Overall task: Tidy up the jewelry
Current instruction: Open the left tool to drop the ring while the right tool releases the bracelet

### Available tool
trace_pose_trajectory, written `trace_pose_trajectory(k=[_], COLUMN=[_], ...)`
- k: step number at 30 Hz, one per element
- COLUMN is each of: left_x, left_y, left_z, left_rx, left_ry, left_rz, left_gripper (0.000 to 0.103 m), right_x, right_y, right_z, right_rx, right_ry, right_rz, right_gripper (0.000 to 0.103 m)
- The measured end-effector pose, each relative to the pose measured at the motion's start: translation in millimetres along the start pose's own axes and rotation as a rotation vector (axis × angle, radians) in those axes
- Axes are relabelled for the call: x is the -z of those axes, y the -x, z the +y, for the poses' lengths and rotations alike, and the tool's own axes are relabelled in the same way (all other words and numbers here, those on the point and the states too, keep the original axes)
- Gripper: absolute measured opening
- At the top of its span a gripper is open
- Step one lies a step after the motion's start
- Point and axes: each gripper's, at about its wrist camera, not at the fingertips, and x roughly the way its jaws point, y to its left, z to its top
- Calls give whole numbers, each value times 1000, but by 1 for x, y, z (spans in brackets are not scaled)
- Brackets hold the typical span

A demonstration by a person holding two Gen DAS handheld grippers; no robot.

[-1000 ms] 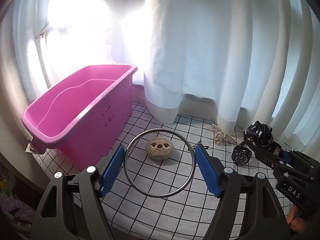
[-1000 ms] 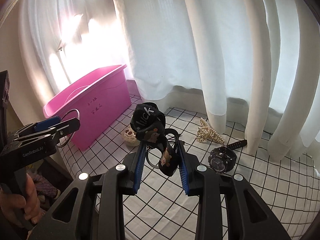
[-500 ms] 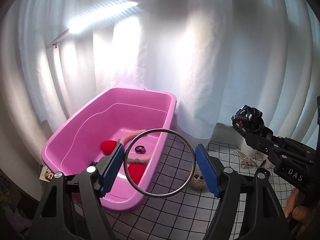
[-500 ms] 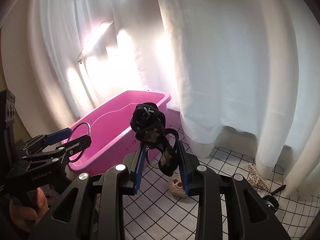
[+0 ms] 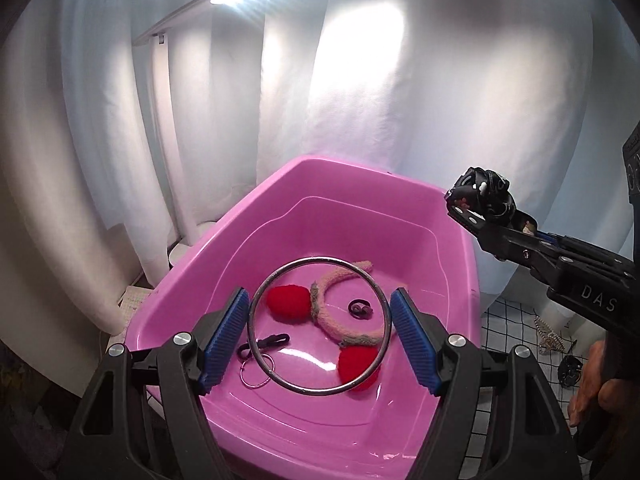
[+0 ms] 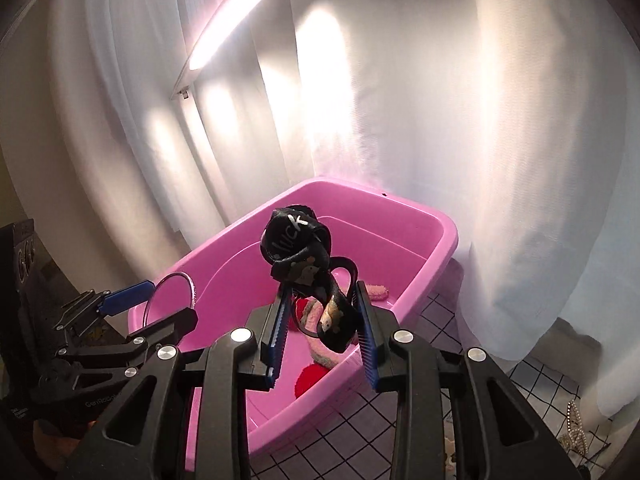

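Observation:
My left gripper (image 5: 319, 326) is shut on a large silver bangle (image 5: 260, 288), held above the open pink tub (image 5: 456, 248). In the tub lie a fuzzy pink headband with red pompoms (image 5: 340, 328), a small dark ring (image 5: 360, 307), a black clip (image 5: 264, 342) and a thin hoop (image 5: 256, 374). My right gripper (image 6: 322, 326) is shut on a bunched black scrunchie (image 6: 296, 240) with white lettering, held over the tub's (image 6: 440, 236) near rim. The right gripper also shows at the right of the left wrist view (image 5: 476, 200).
White curtains hang close behind the tub. On the black-grid white cloth (image 5: 516, 332) to the right lie a pearl hair clip (image 5: 550, 336) and a black watch (image 5: 570, 368). A lit lamp bar (image 6: 240, 12) hangs above.
Both grippers have moved left and up from over the cloth to above the pink tub, each still holding its item. The tub's inside has come into view.

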Motion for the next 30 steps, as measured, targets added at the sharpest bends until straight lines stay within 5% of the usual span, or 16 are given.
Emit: trace_pose_trajectory(k=[13, 19, 27, 30], left_x=[4, 6, 4, 5], left_y=[-47, -56, -56, -56], left_z=[30, 33, 39, 40], left_rx=[-24, -40, -74, -75], left_ry=[57, 59, 67, 69], left_rz=[137, 168, 167, 176], left_gripper=[71, 72, 95, 95], right_x=[-16, -11, -17, -18], right_y=[-104, -118, -120, -119], right_z=[13, 5, 3, 2], right_rx=[0, 27, 55, 53], right_ry=[58, 38, 43, 36], right_rz=[277, 312, 294, 290], right_gripper=[31, 31, 63, 63])
